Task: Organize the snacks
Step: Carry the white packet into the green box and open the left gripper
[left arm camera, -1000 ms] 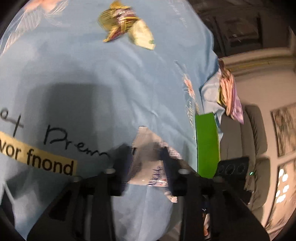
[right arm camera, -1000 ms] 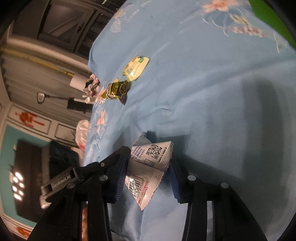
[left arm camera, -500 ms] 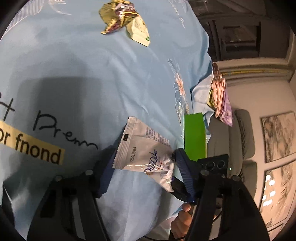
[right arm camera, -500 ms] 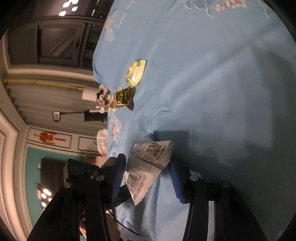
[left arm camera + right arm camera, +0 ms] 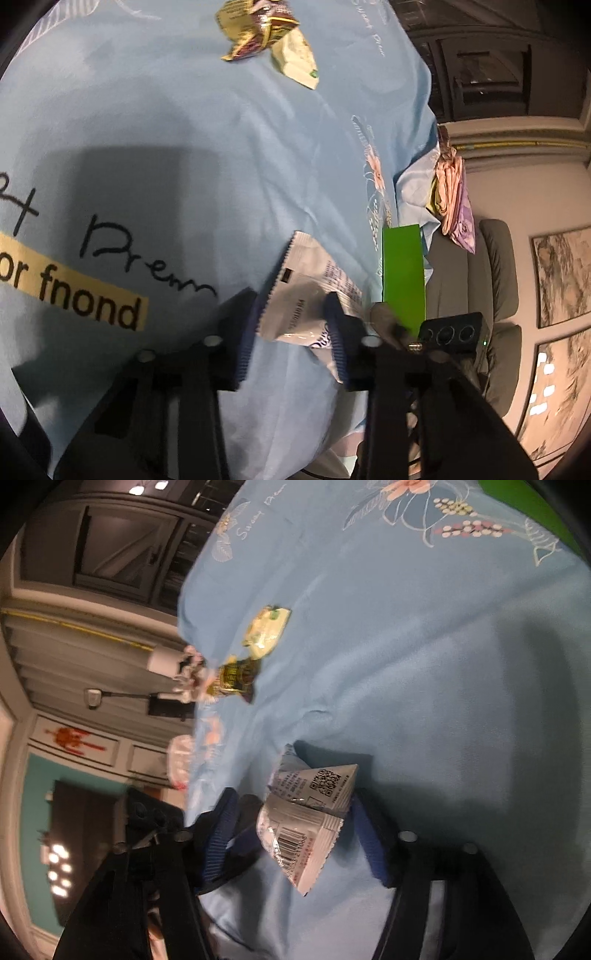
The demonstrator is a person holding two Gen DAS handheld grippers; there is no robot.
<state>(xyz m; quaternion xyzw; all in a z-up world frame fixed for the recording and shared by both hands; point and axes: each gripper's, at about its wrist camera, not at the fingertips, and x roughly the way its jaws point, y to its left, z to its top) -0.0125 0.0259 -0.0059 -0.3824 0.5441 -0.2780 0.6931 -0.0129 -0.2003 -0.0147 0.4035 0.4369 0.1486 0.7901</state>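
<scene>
Here, over a pale blue cloth printed with flowers and handwriting, I work two pairs of tongs at once on a single white snack packet.

My left gripper is closing: its blue ribbed pads stand on either side of the packet's lower end, the left pad at its serrated edge, the right pad across its printed face. They look to be touching the foil, with the packet pinched between them.

My right gripper sits partly open around that white packet, seen here with its QR code and barcode facing up. Its right pad lies close against the packet's edge; its left pad stands a little apart, a dark gap showing between it and the foil. I cannot tell whether that side bears on the packet at all. Just left of it, the other tool's dark body shows low at the cloth's edge.

Farther up the cloth, well apart from both tongs, lie two more snacks side by side: a gold and dark red wrapper and a pale green-and-cream packet, touching or nearly so. A bright green panel stands at the cloth's right edge in the left view, with folded fabrics heaped beyond it.
</scene>
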